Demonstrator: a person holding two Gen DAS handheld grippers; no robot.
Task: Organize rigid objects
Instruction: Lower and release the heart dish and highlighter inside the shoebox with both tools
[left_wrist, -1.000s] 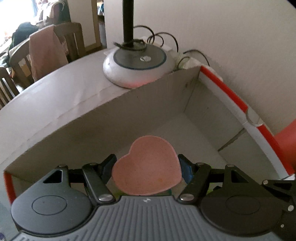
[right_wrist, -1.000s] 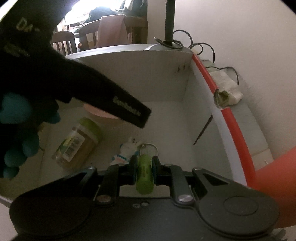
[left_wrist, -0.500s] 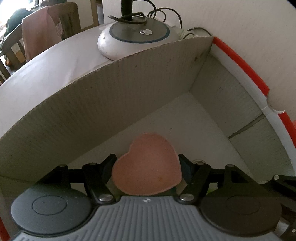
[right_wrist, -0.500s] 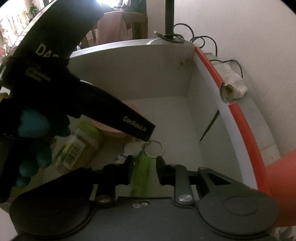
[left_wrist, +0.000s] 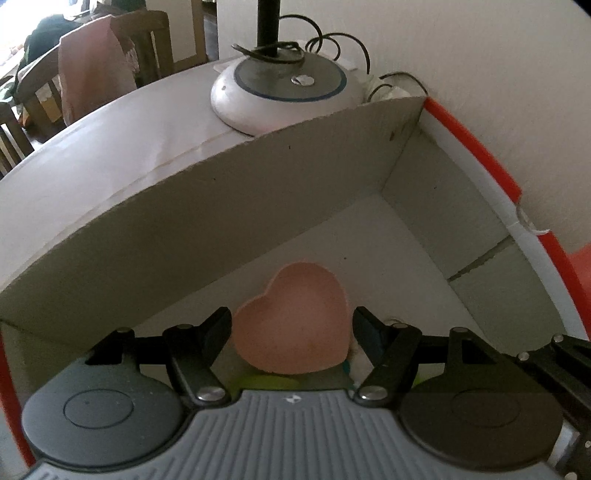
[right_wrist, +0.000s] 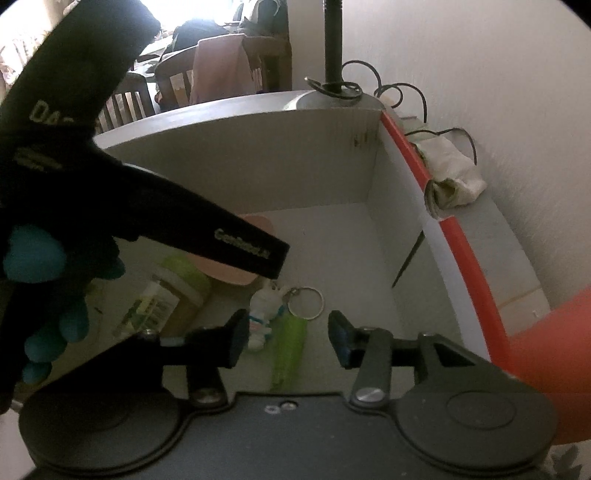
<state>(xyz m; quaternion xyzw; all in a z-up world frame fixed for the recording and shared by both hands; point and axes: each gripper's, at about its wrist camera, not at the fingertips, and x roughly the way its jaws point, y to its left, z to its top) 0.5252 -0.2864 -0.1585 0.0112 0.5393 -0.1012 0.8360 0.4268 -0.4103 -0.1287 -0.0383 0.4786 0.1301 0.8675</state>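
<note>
A pink heart-shaped dish sits between the fingers of my left gripper, which is shut on it above the floor of a white cardboard box. In the right wrist view, the left gripper's black body crosses the picture, with the dish's edge showing under it. The jaws of my right gripper are opening. A green tube keychain with a metal ring and a small white figure lies on the box floor below them, untouched by the pads.
A jar with a green lid lies in the box to the left. A blue-gloved hand holds the left gripper. Behind the box stand a lamp base with cables and chairs. A folded cloth lies by the wall.
The right jaws have opened and let go of the green keychain, which now lies on the box floor. The left gripper has kept its hold on the heart dish.
</note>
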